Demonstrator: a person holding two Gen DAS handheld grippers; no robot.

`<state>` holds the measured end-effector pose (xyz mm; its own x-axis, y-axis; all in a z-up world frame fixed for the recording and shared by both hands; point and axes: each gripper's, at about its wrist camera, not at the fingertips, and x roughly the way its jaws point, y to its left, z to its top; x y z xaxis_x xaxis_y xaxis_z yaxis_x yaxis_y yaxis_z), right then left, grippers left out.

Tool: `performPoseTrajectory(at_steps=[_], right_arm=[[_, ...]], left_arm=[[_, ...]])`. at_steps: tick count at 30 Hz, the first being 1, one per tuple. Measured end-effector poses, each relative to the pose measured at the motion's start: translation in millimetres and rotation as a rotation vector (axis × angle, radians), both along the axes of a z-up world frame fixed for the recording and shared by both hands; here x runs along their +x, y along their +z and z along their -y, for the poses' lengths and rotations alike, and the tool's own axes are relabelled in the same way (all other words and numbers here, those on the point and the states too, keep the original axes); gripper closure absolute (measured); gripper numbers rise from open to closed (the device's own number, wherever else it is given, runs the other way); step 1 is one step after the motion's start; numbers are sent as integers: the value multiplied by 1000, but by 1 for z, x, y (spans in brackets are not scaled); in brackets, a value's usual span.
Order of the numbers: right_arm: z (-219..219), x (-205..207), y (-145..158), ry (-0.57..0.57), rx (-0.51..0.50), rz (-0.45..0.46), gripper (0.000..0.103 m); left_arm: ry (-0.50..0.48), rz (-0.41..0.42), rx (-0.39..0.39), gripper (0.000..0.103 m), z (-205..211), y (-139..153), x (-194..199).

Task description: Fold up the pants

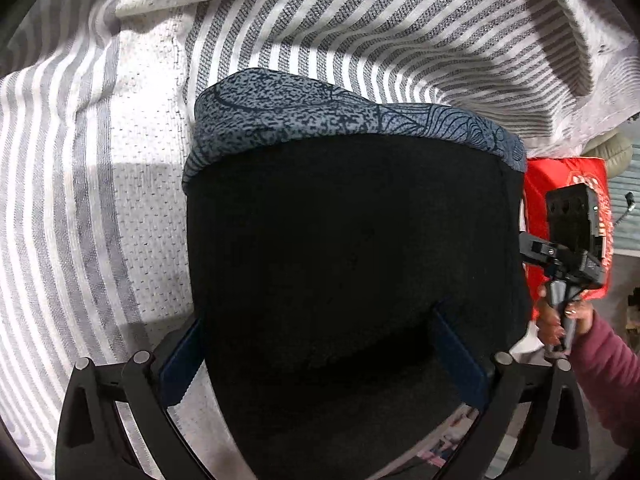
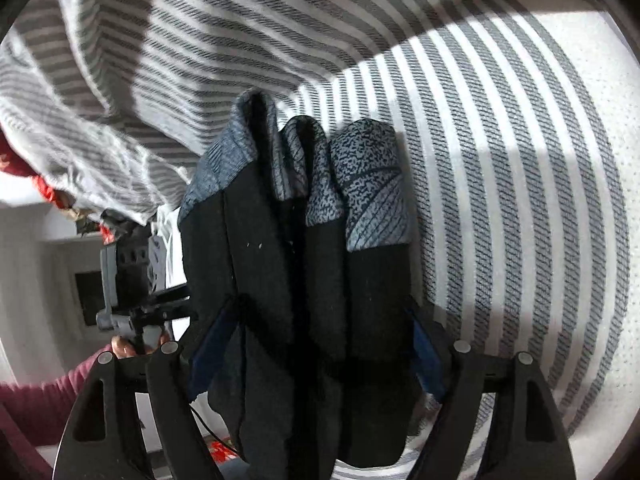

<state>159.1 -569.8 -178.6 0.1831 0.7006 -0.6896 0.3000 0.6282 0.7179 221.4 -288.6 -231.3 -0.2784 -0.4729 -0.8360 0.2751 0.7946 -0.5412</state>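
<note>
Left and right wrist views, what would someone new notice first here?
The dark pants with a blue-grey patterned band fill the middle of both views, bunched between each gripper's fingers. Behind them spreads a grey and white striped bedspread, partly in sunlight. At the left view's right edge, a bright red bag stands behind the right gripper, held by a hand in a pink sleeve.

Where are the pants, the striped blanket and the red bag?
pants (image 1: 352, 240), left wrist view, black middle panel.
striped blanket (image 2: 500, 160), right wrist view, sunlit stripes.
red bag (image 1: 544, 184), left wrist view, upper left part.

A grey-and-white striped bedspread (image 1: 360, 20) lies rumpled in patchy sunlight, a red cushion (image 1: 560, 176) beside it.
</note>
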Motion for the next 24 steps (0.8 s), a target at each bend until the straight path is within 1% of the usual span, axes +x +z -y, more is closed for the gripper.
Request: performPoseTrajectory(at_steps=[2, 3, 4, 5, 6, 7, 8, 9, 10, 12, 17, 24], right_arm=[[-2, 1, 3, -10, -25, -24, 22], [-4, 1, 5, -10, -38, -29, 27], [-5, 0, 7, -14, -45, -31, 30], [-6, -1, 10, -26, -49, -31, 37], [-6, -2, 13, -34, -50, -30, 43], [-5, -4, 15, -44, -51, -28, 46], [-4, -6, 18, -57, -54, -26, 52], [-3, -8, 21, -70, -44, -25, 55], [-3, -10, 23, -80, -37, -22, 56], [-3, -13, 28, -93, -23, -11, 58], [-2, -24, 43, -106, 25, 11, 59], [11, -50, 67, -88, 73, 48, 59]], left_arm=[[10, 42, 18, 0, 3, 7, -6], [13, 58, 25, 2, 4, 10, -11], [16, 82, 32, 7, 4, 16, -15], [17, 96, 35, 10, 5, 20, -18], [17, 116, 38, 15, 6, 27, -22], [17, 127, 40, 21, 7, 31, -24], [15, 141, 48, 23, 7, 37, -28], [17, 149, 52, 26, 4, 43, -24], [20, 157, 55, 30, 4, 47, -26], [28, 169, 62, 32, 6, 56, -26], [58, 195, 63, 32, -3, 80, -36], [98, 233, 68, 32, -8, 118, -71]])
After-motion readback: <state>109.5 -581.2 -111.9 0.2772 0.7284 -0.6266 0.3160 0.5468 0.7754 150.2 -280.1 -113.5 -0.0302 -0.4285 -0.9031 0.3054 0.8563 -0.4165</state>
